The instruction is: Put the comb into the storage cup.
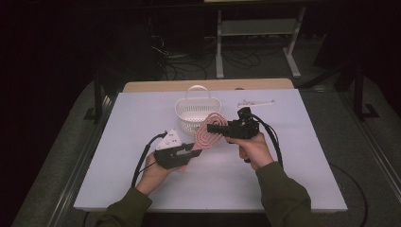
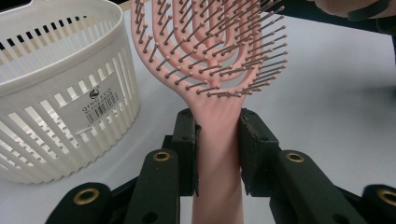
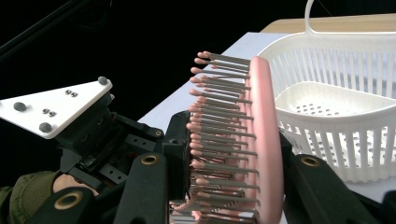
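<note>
A white label (image 2: 95, 103) on the basket (image 2: 56, 116) wall bears a small logo, a brand word that looks like "QINGTUO", and a barcode beneath it; the finer print is too small to read.

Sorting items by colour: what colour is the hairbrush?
Pink hairbrush, bristles included; clearest in the left gripper view.
</note>
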`<act>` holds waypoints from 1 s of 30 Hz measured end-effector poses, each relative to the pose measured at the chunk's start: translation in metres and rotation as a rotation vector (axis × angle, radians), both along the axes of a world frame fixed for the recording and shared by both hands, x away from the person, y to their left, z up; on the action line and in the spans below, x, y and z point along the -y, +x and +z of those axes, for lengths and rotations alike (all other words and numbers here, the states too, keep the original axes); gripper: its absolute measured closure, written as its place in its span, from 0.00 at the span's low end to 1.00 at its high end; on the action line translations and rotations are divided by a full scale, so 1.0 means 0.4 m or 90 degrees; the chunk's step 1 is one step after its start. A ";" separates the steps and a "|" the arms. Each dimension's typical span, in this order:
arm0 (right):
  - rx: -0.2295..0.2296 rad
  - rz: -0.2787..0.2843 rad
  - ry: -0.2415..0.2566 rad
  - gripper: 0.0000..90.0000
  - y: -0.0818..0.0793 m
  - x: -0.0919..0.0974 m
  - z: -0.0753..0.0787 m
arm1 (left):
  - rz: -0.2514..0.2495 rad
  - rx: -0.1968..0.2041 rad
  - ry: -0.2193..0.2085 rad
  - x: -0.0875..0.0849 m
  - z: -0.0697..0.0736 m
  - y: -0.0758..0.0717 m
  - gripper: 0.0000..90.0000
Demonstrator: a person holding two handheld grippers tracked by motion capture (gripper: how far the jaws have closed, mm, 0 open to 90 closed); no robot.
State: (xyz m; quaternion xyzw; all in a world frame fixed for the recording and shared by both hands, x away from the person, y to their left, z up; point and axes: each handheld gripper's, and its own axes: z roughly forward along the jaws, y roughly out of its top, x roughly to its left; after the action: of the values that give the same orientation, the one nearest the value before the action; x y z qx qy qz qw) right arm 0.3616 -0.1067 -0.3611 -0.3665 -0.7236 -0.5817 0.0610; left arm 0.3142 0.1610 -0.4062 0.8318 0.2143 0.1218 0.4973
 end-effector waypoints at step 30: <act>0.024 -0.009 0.019 0.70 -0.006 0.014 0.006 | 0.010 -0.023 -0.031 -0.010 0.002 0.011 0.57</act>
State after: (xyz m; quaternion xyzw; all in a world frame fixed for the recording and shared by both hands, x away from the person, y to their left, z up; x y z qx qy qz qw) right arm 0.3594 -0.1124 -0.3586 -0.3599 -0.7130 -0.5998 0.0488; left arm 0.3186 0.1650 -0.4054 0.8200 0.2330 0.1054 0.5121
